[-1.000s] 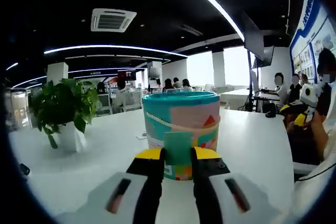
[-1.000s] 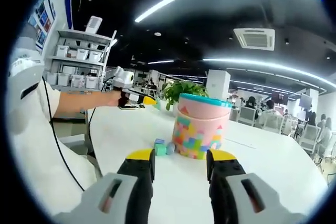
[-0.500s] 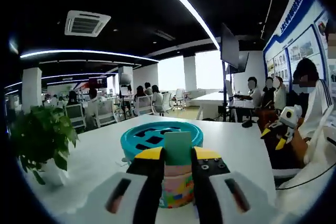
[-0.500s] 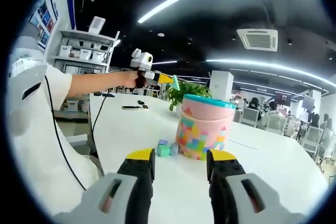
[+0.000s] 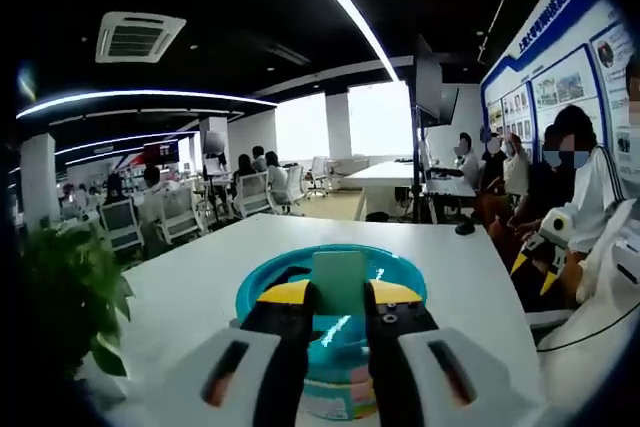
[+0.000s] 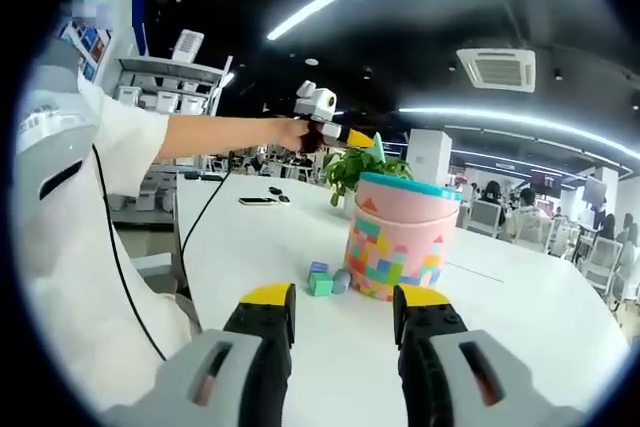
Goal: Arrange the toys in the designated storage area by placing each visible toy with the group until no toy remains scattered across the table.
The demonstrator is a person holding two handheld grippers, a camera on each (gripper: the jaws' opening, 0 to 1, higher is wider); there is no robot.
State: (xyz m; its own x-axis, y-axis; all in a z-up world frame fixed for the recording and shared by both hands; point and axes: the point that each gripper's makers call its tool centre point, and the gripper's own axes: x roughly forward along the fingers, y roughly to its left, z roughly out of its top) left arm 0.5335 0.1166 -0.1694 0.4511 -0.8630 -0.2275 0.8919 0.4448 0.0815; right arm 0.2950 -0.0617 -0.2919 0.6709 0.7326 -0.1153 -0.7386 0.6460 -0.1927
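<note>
My left gripper (image 5: 339, 297) is shut on a flat green block (image 5: 339, 280) and hangs just above the open top of the bucket (image 5: 258, 287), whose teal rim rings the jaws. In the right gripper view the same pink patterned bucket (image 6: 400, 242) stands on the white table (image 6: 250, 247), and the left gripper (image 6: 350, 137) is held over its rim by an outstretched arm. A green cube (image 6: 321, 286), a purple block (image 6: 318, 269) and a grey ball (image 6: 340, 279) lie at the bucket's left foot. My right gripper (image 6: 345, 312) is open, low over the table, short of them.
A potted plant (image 6: 348, 167) stands behind the bucket, and it also shows at the left as the plant (image 5: 70, 297). A phone (image 6: 255, 201) lies farther back on the table. The person's body and a cable are close on the left. Seated people and desks fill the background.
My left gripper has risen with the green block and moved over the bucket's opening; before, it faced the bucket's side. The right gripper has barely moved.
</note>
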